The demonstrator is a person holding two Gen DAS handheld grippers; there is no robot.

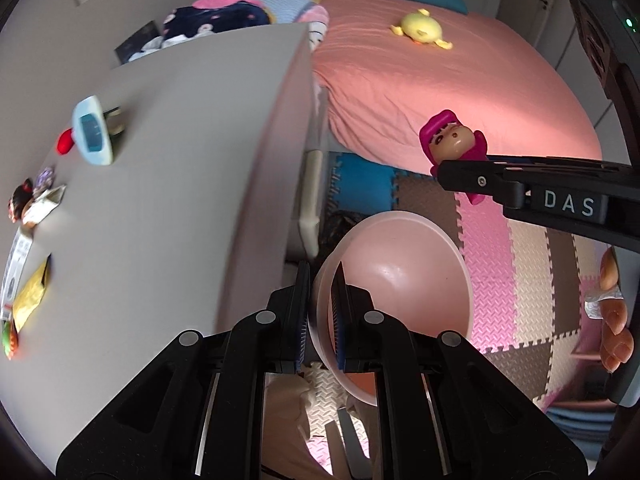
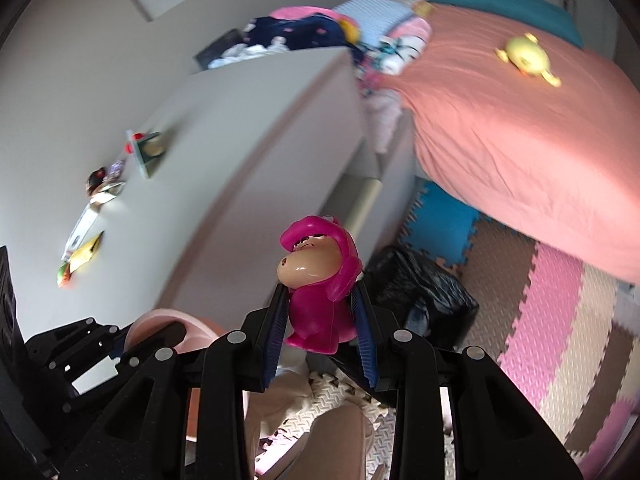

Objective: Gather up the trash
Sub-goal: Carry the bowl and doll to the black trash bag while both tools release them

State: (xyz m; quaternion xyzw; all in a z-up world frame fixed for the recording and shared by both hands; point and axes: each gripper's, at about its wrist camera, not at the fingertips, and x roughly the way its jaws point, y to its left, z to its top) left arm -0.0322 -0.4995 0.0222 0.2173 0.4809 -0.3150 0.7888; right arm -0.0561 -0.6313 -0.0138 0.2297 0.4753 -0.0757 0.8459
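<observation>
My left gripper is shut on the rim of a pink plastic bowl, held beside the grey table. My right gripper is shut on a magenta toy figure, which also shows in the left wrist view, held in the air above the floor. Trash lies on the table's left side: a yellow wrapper, a white wrapper and small scraps. A black trash bag sits on the floor by the table.
A blue-and-white timer and a red object sit on the table. A bed with a salmon sheet holds a yellow plush toy. Clothes are piled behind the table. Coloured foam mats cover the floor.
</observation>
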